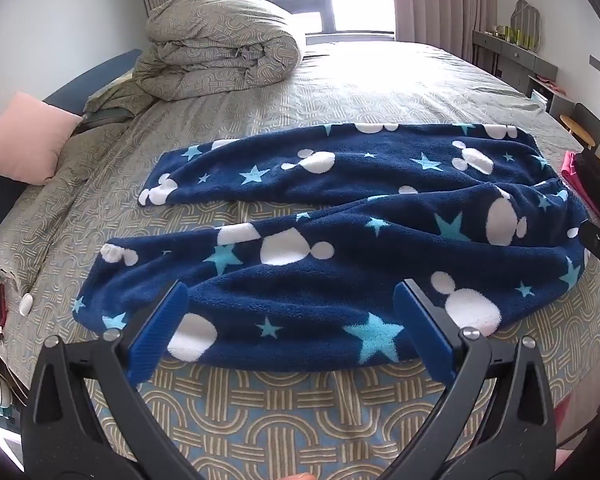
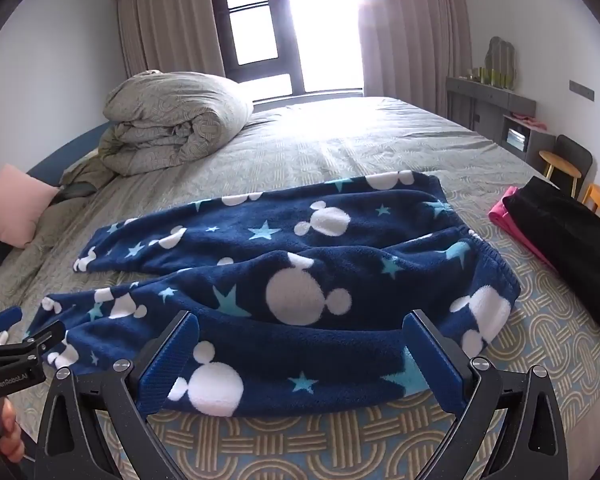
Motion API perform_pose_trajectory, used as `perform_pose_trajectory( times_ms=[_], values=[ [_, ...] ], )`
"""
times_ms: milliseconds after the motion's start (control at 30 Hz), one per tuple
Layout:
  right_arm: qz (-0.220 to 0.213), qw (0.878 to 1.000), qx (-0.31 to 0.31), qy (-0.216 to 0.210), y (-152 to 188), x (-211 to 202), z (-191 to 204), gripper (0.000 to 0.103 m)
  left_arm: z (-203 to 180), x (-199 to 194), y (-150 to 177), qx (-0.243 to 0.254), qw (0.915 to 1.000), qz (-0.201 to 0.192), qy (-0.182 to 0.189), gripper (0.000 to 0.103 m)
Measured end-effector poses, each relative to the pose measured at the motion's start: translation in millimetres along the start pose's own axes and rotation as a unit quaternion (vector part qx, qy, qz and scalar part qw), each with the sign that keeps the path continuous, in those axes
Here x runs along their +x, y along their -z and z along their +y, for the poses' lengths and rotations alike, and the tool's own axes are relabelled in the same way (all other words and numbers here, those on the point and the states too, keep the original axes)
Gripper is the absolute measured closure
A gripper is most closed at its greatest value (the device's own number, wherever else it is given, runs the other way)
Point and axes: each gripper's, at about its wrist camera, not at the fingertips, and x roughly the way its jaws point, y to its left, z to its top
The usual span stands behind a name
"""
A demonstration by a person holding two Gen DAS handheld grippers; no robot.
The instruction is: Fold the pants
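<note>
My left gripper [image 1: 292, 332] has its blue pads spread as wide as they go, and nothing is pinched between them; they hover over the near leg of the fleece pants [image 1: 340, 240], close to the cuff end. My right gripper [image 2: 300, 354] is just as wide apart and empty, poised over the same near edge but toward the waistband side.

The pants are navy, printed with white mouse heads and light blue stars. They lie spread flat across the patterned bed cover [image 1: 260, 420], cuffs to my left, elastic waistband to my right, with the two legs parted in a narrow V.

To the right of the waistband, on the bed, sits a folded black garment [image 2: 568, 240] on top of something pink. At the far left of the bed a rolled duvet [image 1: 220, 48] is piled, and a pink pillow [image 1: 24, 136] rests at the left edge.
</note>
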Motion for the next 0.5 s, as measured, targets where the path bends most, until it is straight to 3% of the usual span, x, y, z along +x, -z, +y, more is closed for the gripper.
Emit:
perform_pose_trajectory(
  times_ms=[500],
  values=[
    [-0.031,0.999,-0.014,-0.002,1.4,3.0,5.8,0.000,4.6,1.5,0.1,-0.002,1.0000,-0.001,0.003,0.001]
  ],
)
